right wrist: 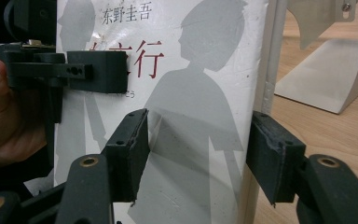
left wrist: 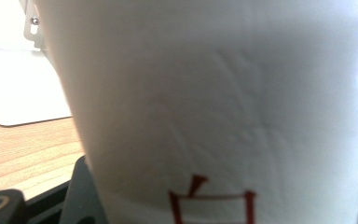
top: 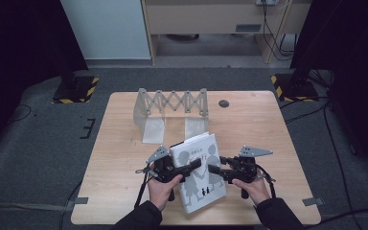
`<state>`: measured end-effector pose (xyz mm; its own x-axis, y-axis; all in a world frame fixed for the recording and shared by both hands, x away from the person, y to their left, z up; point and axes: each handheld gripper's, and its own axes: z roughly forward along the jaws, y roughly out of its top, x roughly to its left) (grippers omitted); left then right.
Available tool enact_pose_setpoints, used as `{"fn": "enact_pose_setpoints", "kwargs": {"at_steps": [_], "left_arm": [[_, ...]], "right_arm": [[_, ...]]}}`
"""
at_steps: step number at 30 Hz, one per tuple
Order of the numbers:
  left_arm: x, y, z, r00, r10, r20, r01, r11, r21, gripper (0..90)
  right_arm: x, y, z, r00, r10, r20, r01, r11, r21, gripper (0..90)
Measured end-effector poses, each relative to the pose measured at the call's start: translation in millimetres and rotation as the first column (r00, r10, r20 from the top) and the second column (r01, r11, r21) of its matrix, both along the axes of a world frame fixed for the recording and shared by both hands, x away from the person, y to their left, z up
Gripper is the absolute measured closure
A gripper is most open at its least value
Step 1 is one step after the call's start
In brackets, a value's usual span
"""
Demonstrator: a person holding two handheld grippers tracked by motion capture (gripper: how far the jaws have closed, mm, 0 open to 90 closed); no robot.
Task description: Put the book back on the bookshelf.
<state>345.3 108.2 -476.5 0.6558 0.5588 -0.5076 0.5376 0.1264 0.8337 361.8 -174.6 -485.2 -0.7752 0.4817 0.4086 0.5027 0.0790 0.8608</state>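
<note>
While both grippers' fingers clasp it, the book (top: 202, 179) runs lengthwise away from the person.

High view: above the near edge, facing forward and down over the bench (top: 124, 115).
Left gripper view: pressed close against the book (left wrist: 214, 116).
Right gripper view: close, facing the cover.
Shared: the book (top: 199, 172), bench centre toward 6 o'clock.

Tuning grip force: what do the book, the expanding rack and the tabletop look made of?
Book: paper block with a white printed jacket, probably coated; a soft sheen and light creases show in the right gripper view. Rack: likely thin sheet metal, pale grey matt, with riveted scissor links and bent end plates. Table: light wood grain, possibly laminate, matt.
</note>
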Motion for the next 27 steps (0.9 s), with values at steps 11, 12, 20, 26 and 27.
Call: {"fn": "enact_pose_setpoints", "kwargs": {"at_steps": [11,12,20,26,27], "left_arm": [[1.4,-1.1,-1.8,1.0,0.004,-0.003,-0.004,1.0,0.002,36.4],[1.5,-1.1,-1.9,1.0,0.003,-0.002,-0.003,1.0,0.002,36.3],[2.0,0.6,-0.8,0.9992,-0.008,-0.039,0.007,0.9997,-0.023,40.6],[1.8,3.6,4.2,0.998,-0.023,-0.059,0.02,0.998,-0.06,48.5],[1.5,3.2,5.4,0.998,-0.026,-0.057,0.023,0.9981,-0.058,48.9]], "right_arm": [[-1.2,1.4,1.2,0.9999,0.005,0.014,-0.005,1.0,-0.016,42.2],[-1.1,1.5,1.1,0.9999,0.004,0.014,-0.004,1.0,-0.017,42.3],[-0.5,1.4,0.6,0.9999,0.007,0.011,-0.007,1.0,-0.01,42.0],[0.4,0.2,-1.1,1.0,0.003,0.001,-0.003,1.0,0.008,39.9],[0.7,-0.6,-1.2,1.0,0.008,0.004,-0.008,1.0,0.014,39.5]]}}
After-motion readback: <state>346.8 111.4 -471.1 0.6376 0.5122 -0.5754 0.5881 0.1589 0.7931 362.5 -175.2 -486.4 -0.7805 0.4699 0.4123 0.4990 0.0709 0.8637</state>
